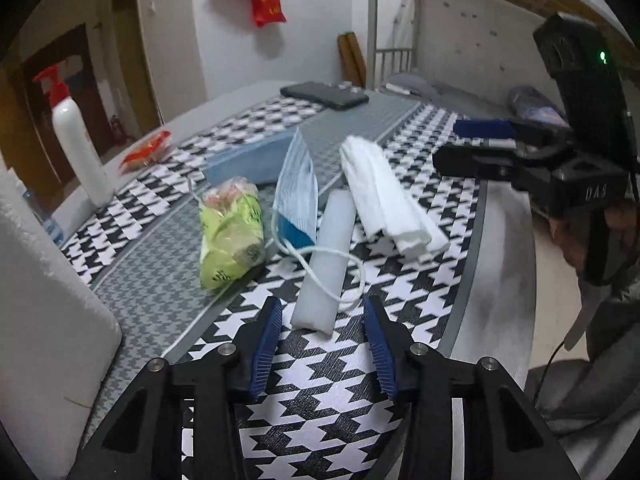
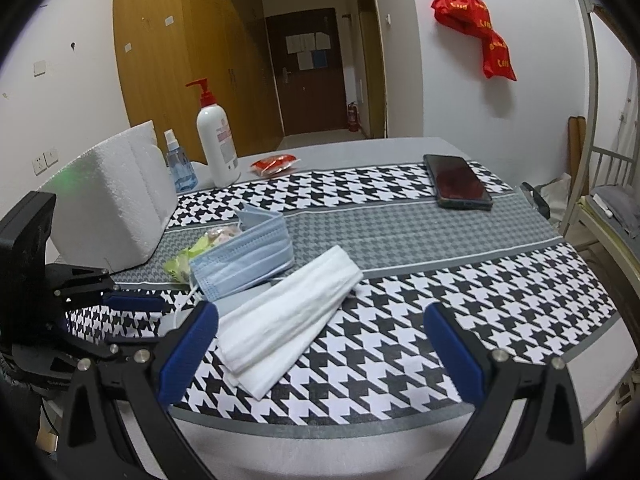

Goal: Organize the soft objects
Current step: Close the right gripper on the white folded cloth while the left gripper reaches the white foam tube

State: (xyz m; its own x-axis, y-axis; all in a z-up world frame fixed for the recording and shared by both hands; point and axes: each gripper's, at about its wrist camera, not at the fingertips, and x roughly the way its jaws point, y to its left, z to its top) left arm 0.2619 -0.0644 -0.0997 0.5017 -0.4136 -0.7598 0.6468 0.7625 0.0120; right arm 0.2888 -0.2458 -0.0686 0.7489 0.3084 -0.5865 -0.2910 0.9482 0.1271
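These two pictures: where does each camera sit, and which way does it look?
Left wrist view: on the left gripper, looking down at a white foam strip; the right gripper and a hand show.
Right wrist view: on the right gripper, facing the door; the left gripper shows.
Shared: folded white cloth, blue mask.

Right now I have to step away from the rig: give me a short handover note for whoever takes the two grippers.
Left gripper: open, holding nothing, jaws either side of the near end of the white foam strip.
Right gripper: open and empty, by the folded white cloth.
Blue face masks, their ear loop over the strip, and the green packet lie loose on the checked tablecloth.
Done: nothing sorted that I can see.
Left: gather all four; the strip looks like the next pick.
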